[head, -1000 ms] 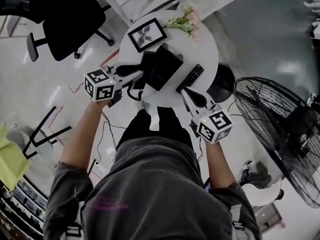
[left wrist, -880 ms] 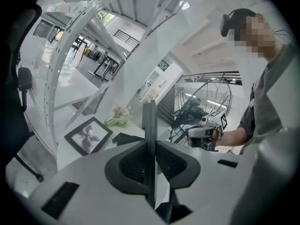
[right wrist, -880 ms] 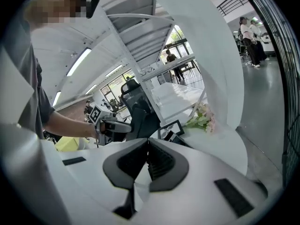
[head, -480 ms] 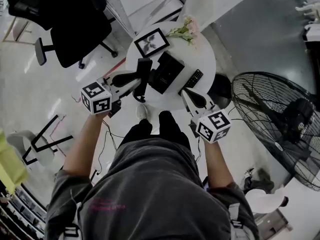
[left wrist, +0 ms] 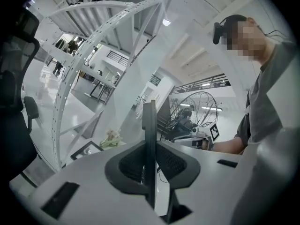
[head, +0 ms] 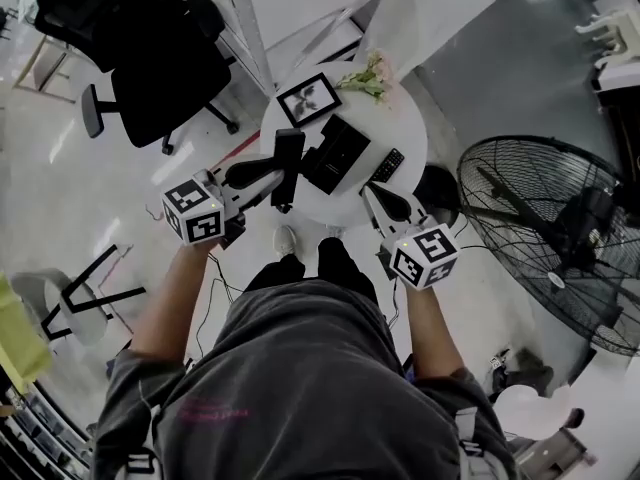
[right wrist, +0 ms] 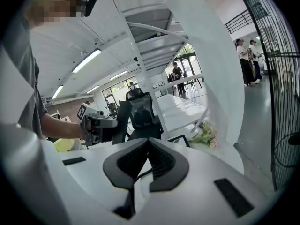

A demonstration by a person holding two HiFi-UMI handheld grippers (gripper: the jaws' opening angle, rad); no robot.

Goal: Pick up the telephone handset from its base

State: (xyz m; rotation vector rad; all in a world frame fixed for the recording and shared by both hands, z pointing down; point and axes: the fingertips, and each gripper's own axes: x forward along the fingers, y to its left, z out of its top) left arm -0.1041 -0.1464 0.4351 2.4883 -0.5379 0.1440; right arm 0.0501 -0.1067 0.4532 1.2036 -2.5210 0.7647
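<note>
Left claw (head: 268, 171) is clamped on the handset (head: 288, 158), which hangs clear above its base (head: 338, 153) on the counter (head: 408, 128). Right claw (head: 385, 200) is pressed together, empty. Risk: the grip is thin and edge-on, so the handset may pivot or slip out.

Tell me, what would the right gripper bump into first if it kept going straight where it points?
Probably the remote on the round table, or the phone base just beyond it. The right gripper hangs above the tabletop with its jaws together, so depth is hard to judge.

Matt black plastic handset (head: 288, 158), smooth glossy white table (head: 410, 123).
</note>
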